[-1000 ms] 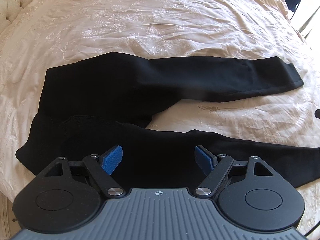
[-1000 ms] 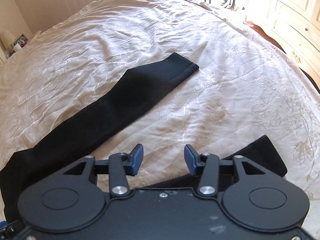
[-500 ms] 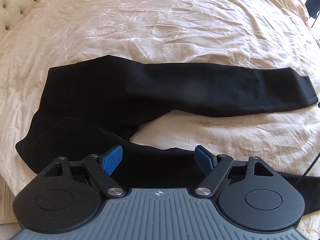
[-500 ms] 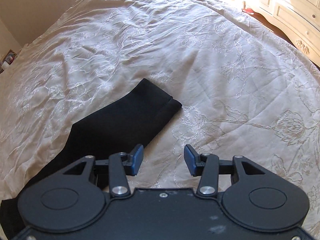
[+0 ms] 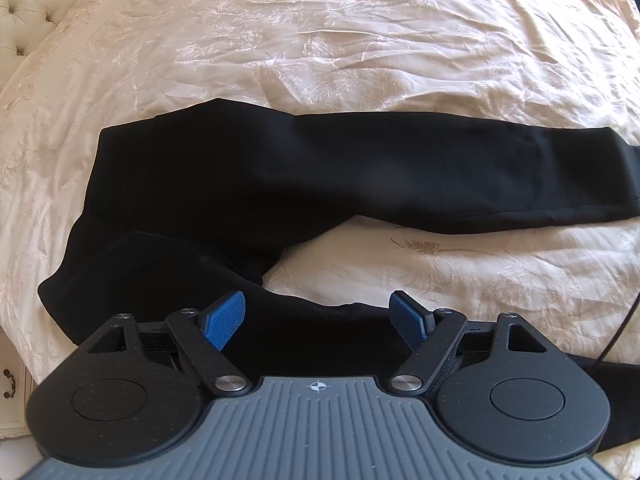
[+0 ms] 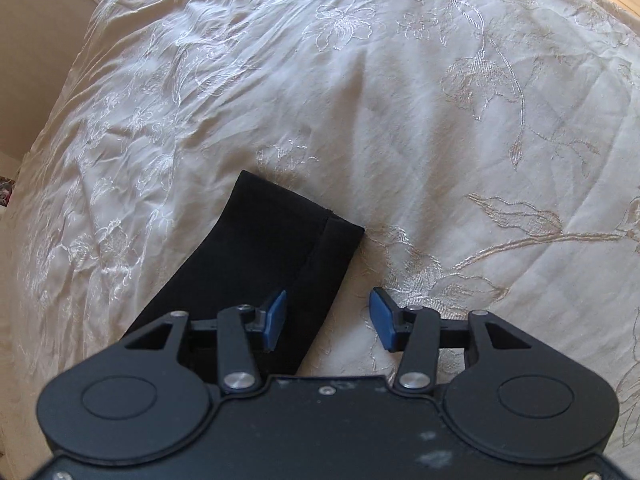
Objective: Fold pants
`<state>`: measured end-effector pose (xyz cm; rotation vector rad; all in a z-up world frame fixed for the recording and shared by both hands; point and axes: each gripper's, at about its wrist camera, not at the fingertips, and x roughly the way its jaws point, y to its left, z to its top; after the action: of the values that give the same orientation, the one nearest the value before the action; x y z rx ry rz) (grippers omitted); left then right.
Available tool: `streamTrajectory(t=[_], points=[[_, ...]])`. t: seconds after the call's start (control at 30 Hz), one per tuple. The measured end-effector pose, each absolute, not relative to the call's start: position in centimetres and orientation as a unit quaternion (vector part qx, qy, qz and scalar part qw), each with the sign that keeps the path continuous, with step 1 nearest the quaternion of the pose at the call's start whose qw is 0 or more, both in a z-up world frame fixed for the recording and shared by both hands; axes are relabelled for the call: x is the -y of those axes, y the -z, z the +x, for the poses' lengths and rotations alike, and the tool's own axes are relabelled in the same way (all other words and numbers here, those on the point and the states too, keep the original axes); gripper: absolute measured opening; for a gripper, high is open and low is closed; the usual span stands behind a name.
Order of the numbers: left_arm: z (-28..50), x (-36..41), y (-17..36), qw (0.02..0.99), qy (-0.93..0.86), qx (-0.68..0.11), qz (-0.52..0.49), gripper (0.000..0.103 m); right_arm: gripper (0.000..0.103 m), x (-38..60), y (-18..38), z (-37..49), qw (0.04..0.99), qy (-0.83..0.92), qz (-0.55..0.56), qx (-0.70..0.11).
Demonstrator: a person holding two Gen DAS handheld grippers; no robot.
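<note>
Black pants (image 5: 320,176) lie spread on a cream bedspread (image 5: 360,40), waist to the left, the two legs running right in a V. My left gripper (image 5: 316,304) hovers open above the near leg, close to the crotch, nothing between its blue pads. In the right wrist view the hem end of one pant leg (image 6: 280,240) lies flat just ahead of the left finger. My right gripper (image 6: 328,300) points down at the hem's right edge, its jaws opening, with only that edge of fabric and bedspread below the gap.
A tufted headboard (image 5: 28,4) stands at the far left. A white drawer front with a metal handle (image 5: 10,380) shows below the bed's left edge. A thin black cable (image 5: 620,328) hangs at the right. Embroidered bedspread (image 6: 440,120) stretches beyond the hem.
My right gripper has dropped and swung toward the hem, which now looks much larger and closer. My left gripper has shifted slightly along the near leg; the pants have not moved.
</note>
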<state>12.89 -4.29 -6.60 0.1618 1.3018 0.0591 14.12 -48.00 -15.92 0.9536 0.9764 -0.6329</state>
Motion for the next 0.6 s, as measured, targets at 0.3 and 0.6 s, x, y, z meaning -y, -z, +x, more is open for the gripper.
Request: streamTrajectory(t=[0.3, 0.6], points=[[12.8, 5.0, 6.9, 0.790, -0.014, -0.607, 0.083, 0.079, 0.003, 45.1, 9.6, 12.4, 0.817, 0.265, 0.341, -0.382], [12.2, 5.6, 7.2, 0.787, 0.007, -0.611, 0.088, 0.079, 0.002, 45.6, 11.8, 10.4, 0.808, 0.286, 0.225, -0.463]])
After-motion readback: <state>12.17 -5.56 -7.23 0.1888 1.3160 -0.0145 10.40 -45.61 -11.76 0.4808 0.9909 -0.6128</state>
